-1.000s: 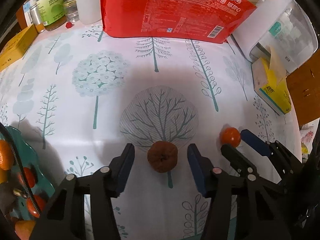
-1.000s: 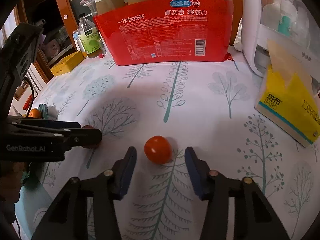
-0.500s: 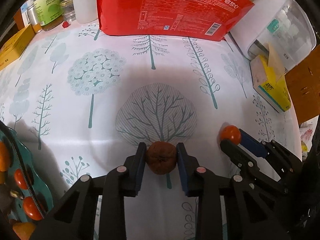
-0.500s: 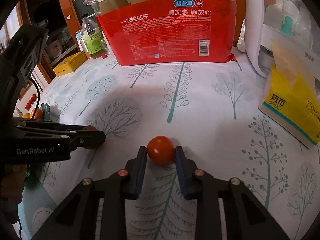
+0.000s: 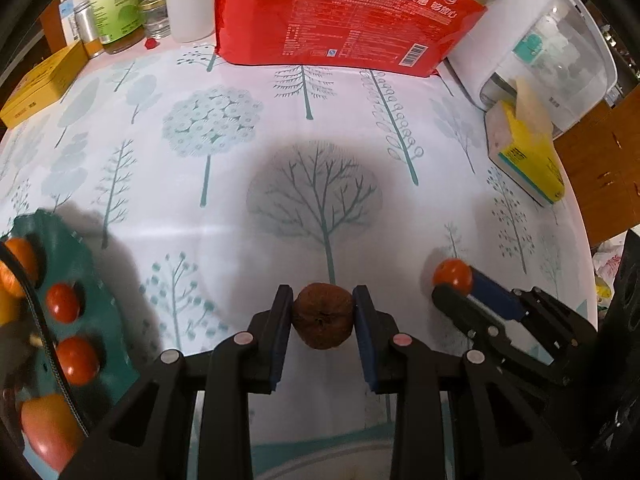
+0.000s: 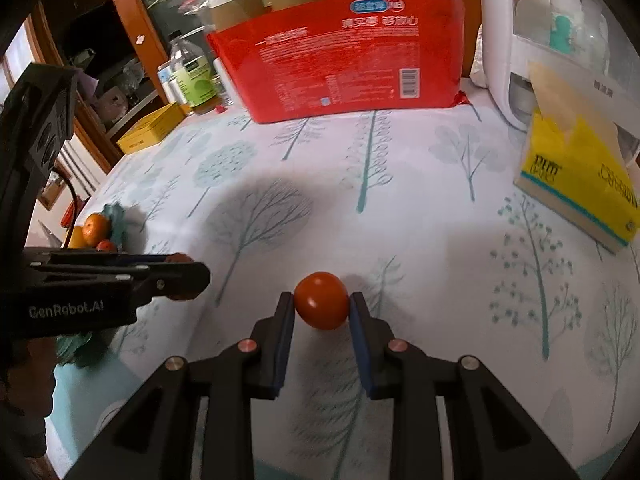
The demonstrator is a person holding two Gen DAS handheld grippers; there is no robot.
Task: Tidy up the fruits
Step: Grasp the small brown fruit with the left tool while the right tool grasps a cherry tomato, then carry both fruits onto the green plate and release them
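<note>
The brown wrinkly fruit (image 5: pixel 322 316) sits right between the two blue pads of the left claw (image 5: pixel 322 322). The pads press on both its sides, so the claw is closed on it and holds it tight. I think it grips the middle of the fruit so it will not slip out.

The little red tomato (image 6: pixel 321 300) is caught the same way in the right claw (image 6: pixel 321 312). Its pads touch the tomato on both sides, right at the tips, closed on it. A soft round thing like this could roll or squash, so a gentle squeeze seems smart.

Off to the left of the left claw is a green plate (image 5: pixel 94 276). It already has small red tomatoes (image 5: pixel 63 303) and orange fruits (image 5: pixel 18 264) on it. That looks like where the fruit goes, so both claws probably need to carry their fruit that way.

Ahead of both claws, across the tabletop (image 5: pixel 224 208) with its tree cloth, stands a big red pack of paper cups (image 5: pixel 340 12). A yellow tissue pack (image 6: pixel 576 176) lies ahead and to the right of the right claw. They are well apart from the fruit.
</note>
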